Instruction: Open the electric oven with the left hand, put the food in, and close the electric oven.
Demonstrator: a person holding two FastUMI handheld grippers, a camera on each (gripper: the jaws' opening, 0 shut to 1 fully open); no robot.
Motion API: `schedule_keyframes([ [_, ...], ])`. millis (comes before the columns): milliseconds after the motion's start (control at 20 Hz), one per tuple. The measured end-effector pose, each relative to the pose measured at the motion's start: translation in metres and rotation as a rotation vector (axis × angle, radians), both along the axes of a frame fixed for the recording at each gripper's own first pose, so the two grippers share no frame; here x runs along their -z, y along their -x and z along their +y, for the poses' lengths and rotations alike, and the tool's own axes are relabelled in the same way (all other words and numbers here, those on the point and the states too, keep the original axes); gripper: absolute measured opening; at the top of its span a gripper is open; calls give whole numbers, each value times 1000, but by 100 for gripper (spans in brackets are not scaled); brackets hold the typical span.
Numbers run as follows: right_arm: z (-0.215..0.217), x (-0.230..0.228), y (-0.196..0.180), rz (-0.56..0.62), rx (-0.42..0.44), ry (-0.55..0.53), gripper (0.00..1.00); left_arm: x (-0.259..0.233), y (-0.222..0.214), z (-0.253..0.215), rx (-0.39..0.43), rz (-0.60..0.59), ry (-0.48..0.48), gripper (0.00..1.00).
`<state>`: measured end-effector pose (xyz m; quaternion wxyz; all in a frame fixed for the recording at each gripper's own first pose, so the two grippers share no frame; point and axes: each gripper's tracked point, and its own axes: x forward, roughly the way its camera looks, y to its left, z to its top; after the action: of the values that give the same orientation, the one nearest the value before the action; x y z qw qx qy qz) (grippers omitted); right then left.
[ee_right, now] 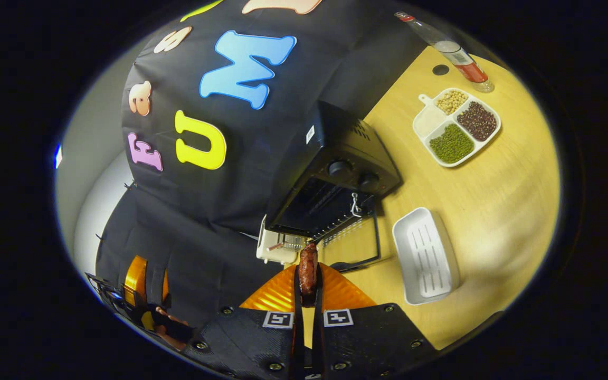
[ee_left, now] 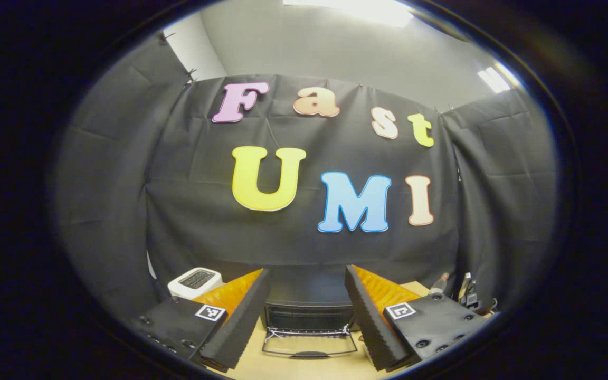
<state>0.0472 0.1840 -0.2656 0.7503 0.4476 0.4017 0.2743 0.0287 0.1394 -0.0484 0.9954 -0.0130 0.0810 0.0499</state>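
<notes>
Right gripper view: oven [ee_right: 335,174] door [ee_right: 354,240] is already down, so opening's done. Right gripper [ee_right: 308,277] is clamped on a glossy brown sausage [ee_right: 307,269], just short of the opening. Left gripper [ee_left: 306,311] gapes wide, empty. Loading and closing are left. Boxy black metal oven, ribbed white tray [ee_right: 425,256] beside it.

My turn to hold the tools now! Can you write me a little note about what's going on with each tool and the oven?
Left tool: open, holding nothing, pointed at the oven.
Right tool: shut on the sausage, held in front of the oven.
Oven door: already folded down onto the table. The white tray beside it has nothing in it.
Done: oven opened, food picked up.
Left: put the sausage inside, let go, then close the door with the left tool.
</notes>
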Motion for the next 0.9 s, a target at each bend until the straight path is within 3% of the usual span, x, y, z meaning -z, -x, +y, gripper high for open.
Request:
schedule_keyframes([
  [350, 65, -1, -8, -12, -11, -32, 6, -1, 17, 42, 16, -4, -14, 96],
  [900, 157, 51, -87, 2, 61, -11, 6, 18, 35, 126, -21, 54, -46, 96],
])
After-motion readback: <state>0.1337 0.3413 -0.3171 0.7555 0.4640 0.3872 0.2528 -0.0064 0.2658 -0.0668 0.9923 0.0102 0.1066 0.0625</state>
